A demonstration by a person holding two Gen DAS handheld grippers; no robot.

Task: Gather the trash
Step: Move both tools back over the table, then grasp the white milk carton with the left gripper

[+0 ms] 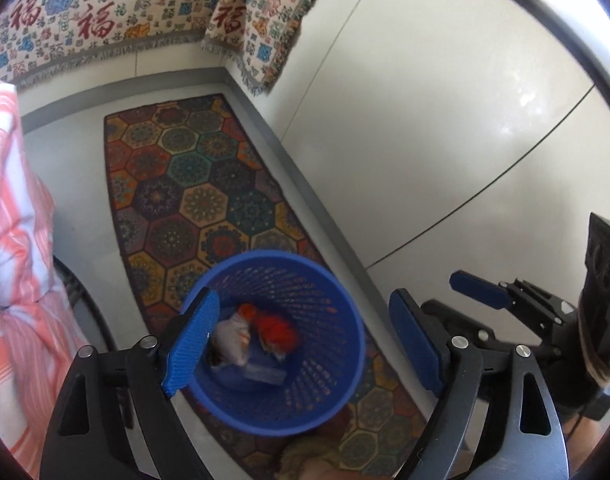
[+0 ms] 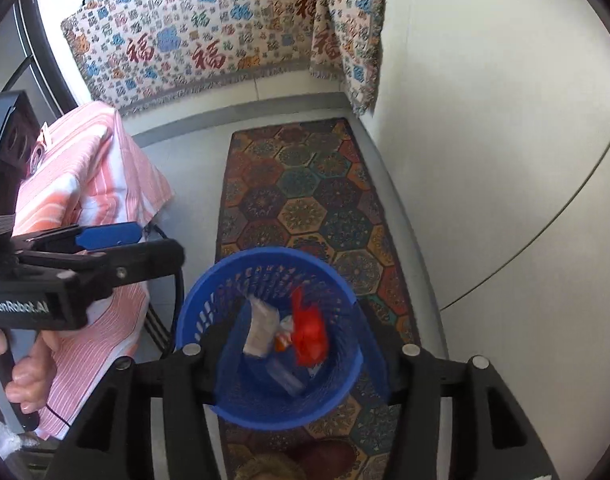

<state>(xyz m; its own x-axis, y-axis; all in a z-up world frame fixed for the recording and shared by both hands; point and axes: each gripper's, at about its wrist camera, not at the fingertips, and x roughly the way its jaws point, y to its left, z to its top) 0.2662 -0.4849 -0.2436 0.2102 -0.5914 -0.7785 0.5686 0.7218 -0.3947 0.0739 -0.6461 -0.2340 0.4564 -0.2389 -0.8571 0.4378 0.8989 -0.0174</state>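
A blue mesh waste basket [image 1: 337, 360] stands on a patterned rug and also shows in the right wrist view [image 2: 209, 320]. Inside it lie a red plastic bag [image 1: 277, 328] [image 2: 311, 336], a white wrapper [image 1: 231, 340] [image 2: 261, 330] and a clear plastic piece [image 1: 265, 376] [image 2: 285, 380]. My left gripper [image 1: 305, 340] is open and empty, held above the basket. My right gripper [image 2: 293, 336] is open and empty above the basket too; it also shows at the right of the left wrist view [image 1: 481, 290]. The left gripper appears at the left of the right wrist view [image 2: 117, 236].
A hexagon-patterned rug [image 1: 193, 184] [image 2: 305, 192] runs along a white wall [image 1: 445, 120]. A pink striped cloth [image 1: 13, 240] [image 2: 89, 184] drapes over furniture at the left. A printed blanket [image 1: 105, 20] [image 2: 209, 40] hangs at the back.
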